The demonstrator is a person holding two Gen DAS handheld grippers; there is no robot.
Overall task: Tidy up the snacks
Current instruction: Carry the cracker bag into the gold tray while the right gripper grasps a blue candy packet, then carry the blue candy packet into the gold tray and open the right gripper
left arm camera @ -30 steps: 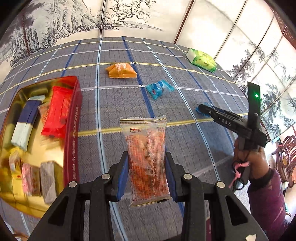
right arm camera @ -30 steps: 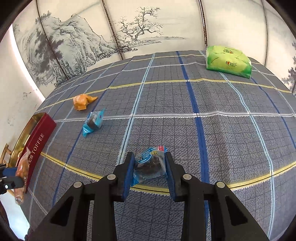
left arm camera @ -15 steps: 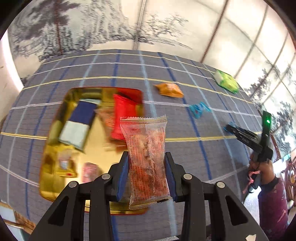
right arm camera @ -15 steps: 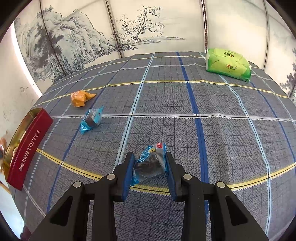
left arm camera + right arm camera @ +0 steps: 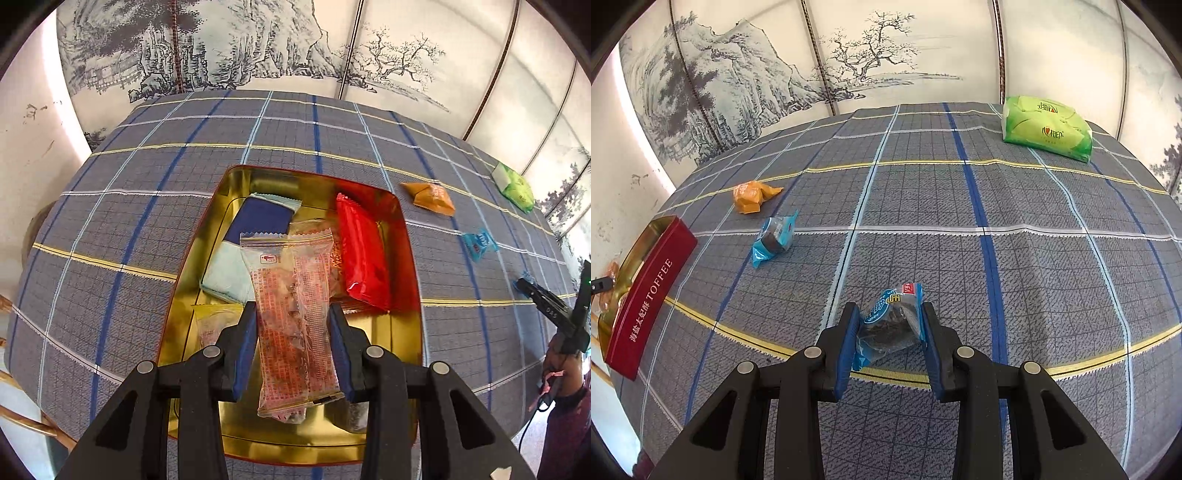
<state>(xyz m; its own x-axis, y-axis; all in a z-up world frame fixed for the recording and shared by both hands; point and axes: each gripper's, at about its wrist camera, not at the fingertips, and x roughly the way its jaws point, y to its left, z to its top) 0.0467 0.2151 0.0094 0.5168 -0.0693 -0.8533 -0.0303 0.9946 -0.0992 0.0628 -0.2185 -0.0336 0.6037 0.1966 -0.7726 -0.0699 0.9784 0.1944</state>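
Observation:
My left gripper (image 5: 293, 347) is shut on a clear packet of orange-red snack (image 5: 293, 317) and holds it above the open red toffee tin (image 5: 412, 266). The gold-lined tin holds several snacks, among them a red packet (image 5: 364, 254) and a navy and pale blue one (image 5: 247, 251). My right gripper (image 5: 889, 345) is shut on a small blue-wrapped dark snack (image 5: 890, 325) just above the checked cloth. An orange packet (image 5: 751, 195) and a second blue packet (image 5: 775, 236) lie on the cloth to its far left, near the tin (image 5: 642, 295).
A green tissue pack (image 5: 1047, 127) lies at the far right of the table, also in the left wrist view (image 5: 515, 186). The right gripper shows at the right edge of the left wrist view (image 5: 554, 314). Painted wall panels stand behind the table. A wooden chair frame (image 5: 22, 417) is at the left.
My left gripper has swung left with the clear packet, from over the bare cloth to over the tin. My right gripper has stayed almost still with the blue snack.

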